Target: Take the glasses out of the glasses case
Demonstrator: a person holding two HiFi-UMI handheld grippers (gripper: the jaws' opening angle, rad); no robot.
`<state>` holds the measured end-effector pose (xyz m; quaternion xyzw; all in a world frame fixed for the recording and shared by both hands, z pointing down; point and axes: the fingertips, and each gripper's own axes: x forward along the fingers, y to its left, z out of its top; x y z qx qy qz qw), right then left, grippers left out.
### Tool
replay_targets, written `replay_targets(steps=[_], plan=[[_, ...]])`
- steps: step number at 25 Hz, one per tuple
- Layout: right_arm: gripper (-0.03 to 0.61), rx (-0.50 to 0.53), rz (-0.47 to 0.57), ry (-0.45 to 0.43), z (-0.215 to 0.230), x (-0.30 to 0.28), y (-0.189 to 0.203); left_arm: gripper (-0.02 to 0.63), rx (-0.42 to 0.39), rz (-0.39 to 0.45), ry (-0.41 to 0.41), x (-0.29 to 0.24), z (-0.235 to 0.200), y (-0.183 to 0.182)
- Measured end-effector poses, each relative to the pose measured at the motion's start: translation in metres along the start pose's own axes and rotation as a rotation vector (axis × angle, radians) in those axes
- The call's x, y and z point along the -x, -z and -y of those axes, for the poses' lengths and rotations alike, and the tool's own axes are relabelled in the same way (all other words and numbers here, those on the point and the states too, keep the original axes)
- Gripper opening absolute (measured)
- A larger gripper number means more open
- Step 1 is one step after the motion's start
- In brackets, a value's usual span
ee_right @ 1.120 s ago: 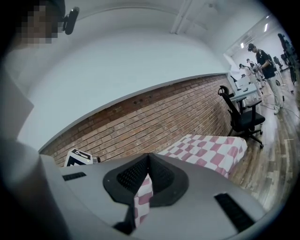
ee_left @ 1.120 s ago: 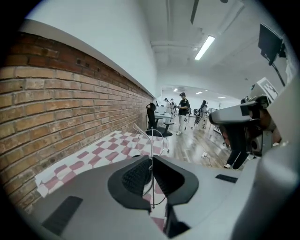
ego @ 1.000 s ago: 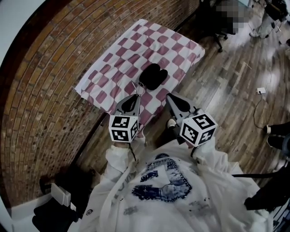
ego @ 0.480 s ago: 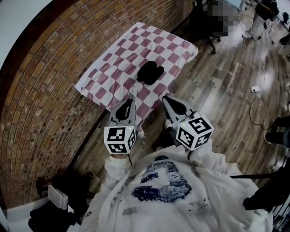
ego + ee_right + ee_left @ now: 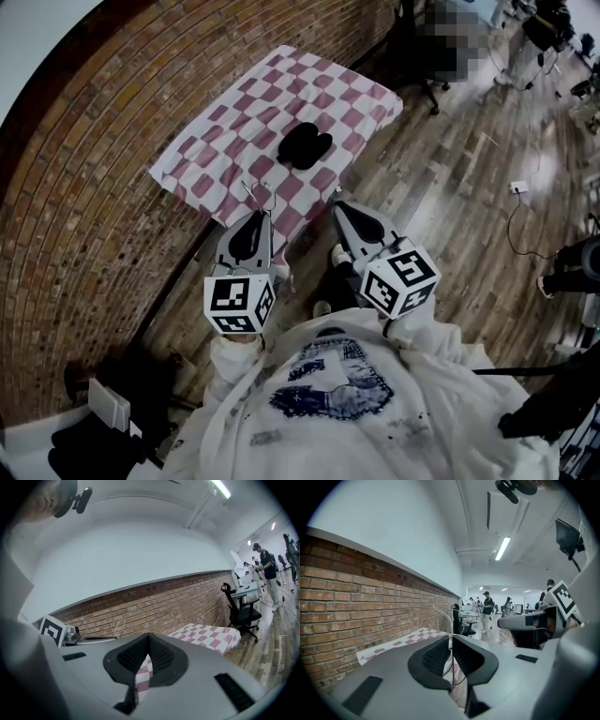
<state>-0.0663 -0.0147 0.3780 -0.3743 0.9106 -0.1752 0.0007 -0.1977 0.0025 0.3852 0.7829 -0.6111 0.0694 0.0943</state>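
The glasses (image 5: 255,195), a thin wire-framed pair, are out of their case and pinched in the left gripper (image 5: 255,214), over the near edge of the tabletop (image 5: 244,103). In the left gripper view the two jaws of that gripper (image 5: 451,637) stand almost together, clamped on a slim part of the frame (image 5: 443,616), with the wire loops sticking up and forward past the tips.

The black glasses case (image 5: 305,146) lies open near the middle of the tabletop, well apart from the glasses. It rests on a pink-and-white checked cloth that covers the whole top and hangs over its edges.

The right gripper (image 5: 339,204) hangs just beside the left one, off the near corner of the tabletop and over the wooden floor (image 5: 450,187). In its own view the jaws (image 5: 149,637) meet at the tips with nothing between them; only the checked cloth shows through the gap behind the pads.

Each gripper carries a marker cube (image 5: 236,302) at its rear, close to the person's white top (image 5: 328,403). A brick wall (image 5: 84,187) runs along the far long edge of the tabletop.
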Motion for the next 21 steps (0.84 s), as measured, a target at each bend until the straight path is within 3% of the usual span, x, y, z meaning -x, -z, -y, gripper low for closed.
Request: replay_targets(steps=[21], plan=[[0.014, 0.0, 0.014, 0.019, -0.0015, 0.0052, -0.0006, 0.04, 0.0, 0.006, 0.017, 0.0041, 0.0034, 0.0009]])
